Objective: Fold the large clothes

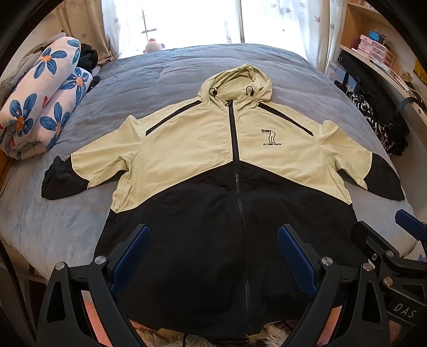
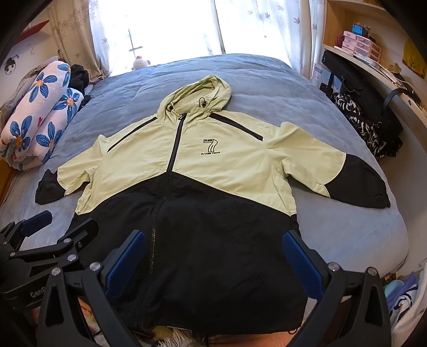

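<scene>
1. Jacket, a hooded windbreaker in pale green above and black below, lies front up and spread flat on the bed, which is covered in a grey-blue blanket.
2. Its black zipper is closed and runs down the middle of the jacket from the collar to the hem.
3. The hood lies flat at the jacket's far end, toward the bright curtained window.
4. Both sleeves stretch out sideways from the jacket, each ending in a black cuff section resting on the blanket.
5. A chest print with a large "7" and the words "FLYING YOUTH" sits just beside the zipper.
6. The left tool hovers over the jacket's black lower part near the hem, its blue-padded fingers spread wide and holding nothing.
7. The right tool hangs over the same black panel, beside the left one, likewise spread apart and empty.
8. A rolled quilt with blue flowers lies well apart from the jacket, beyond the end of one sleeve at the bed's edge.
9. A dark patterned garment is heaped past the opposite sleeve, below a shelf holding pink boxes.
</scene>
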A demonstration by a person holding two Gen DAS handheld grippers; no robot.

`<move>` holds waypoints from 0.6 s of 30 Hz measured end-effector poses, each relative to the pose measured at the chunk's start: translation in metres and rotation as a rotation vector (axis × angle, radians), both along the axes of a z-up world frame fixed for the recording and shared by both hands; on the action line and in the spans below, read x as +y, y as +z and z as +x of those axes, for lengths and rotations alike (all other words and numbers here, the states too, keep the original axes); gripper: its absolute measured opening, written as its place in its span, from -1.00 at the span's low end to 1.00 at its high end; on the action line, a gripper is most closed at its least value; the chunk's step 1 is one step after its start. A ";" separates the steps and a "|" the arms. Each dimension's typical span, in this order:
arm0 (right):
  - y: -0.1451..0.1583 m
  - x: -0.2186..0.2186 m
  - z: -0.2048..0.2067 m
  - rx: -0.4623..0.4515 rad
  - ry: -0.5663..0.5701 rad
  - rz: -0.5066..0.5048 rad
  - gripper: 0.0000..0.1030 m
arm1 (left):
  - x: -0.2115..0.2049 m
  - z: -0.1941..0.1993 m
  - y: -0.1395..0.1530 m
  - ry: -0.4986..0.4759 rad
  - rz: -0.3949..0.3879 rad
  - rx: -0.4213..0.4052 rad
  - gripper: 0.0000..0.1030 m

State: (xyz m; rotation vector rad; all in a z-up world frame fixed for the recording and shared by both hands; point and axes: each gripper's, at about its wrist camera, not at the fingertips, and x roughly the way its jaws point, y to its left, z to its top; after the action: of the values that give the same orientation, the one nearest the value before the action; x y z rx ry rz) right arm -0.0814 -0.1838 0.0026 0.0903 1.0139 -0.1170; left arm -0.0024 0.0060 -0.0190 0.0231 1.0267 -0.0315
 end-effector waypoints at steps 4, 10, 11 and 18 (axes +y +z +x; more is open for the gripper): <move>0.000 -0.003 0.000 0.005 -0.006 0.008 0.99 | 0.000 0.000 0.000 -0.001 0.001 0.001 0.84; 0.000 -0.004 0.003 -0.002 -0.007 0.002 0.99 | -0.001 0.000 0.000 0.000 0.001 0.000 0.84; 0.001 -0.005 0.003 -0.003 -0.008 0.003 0.99 | -0.001 0.000 0.000 0.000 0.001 0.000 0.84; 0.003 -0.005 0.003 -0.008 -0.013 0.008 0.99 | -0.002 0.001 0.002 -0.006 0.000 0.005 0.84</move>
State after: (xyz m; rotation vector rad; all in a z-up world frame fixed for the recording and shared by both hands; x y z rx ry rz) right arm -0.0788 -0.1893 0.0053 0.1048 1.0062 -0.1248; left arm -0.0011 0.0043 -0.0169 0.0260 1.0317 -0.0374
